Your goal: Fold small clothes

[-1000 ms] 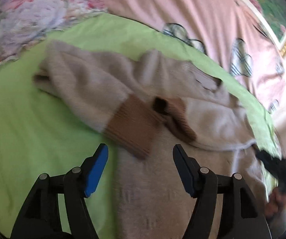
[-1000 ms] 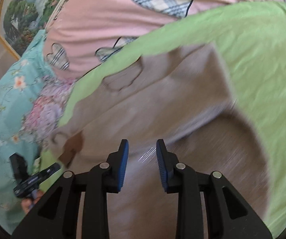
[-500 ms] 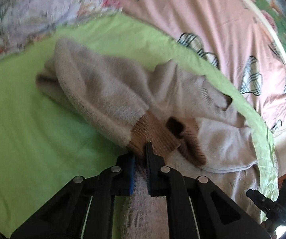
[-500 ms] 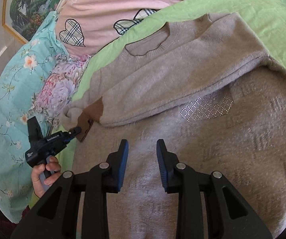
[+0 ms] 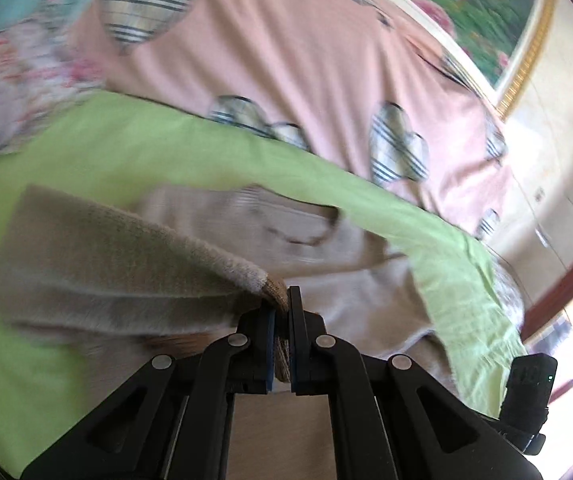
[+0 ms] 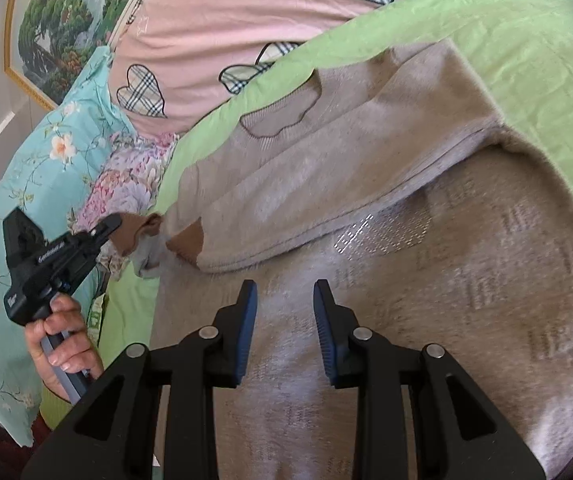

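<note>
left wrist | left gripper (image 5: 281,322) now clamps sleeve cuff (image 5: 276,292), lifted

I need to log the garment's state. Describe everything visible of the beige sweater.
The sweater is a fuzzy beige knit with a round ribbed neckline and darker brown ribbed cuffs. It lies on the green sheet, one sleeve folded across the chest. The left gripper is shut on the other sleeve's cuff, lifting it. The right gripper hovers open above the body.

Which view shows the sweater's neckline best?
The right wrist view: the neckline is sharp and unobstructed, lying open on the beige sweater. In the left wrist view the neckline is smeared by motion blur, beyond the left gripper and the cuff it pinches.
</note>
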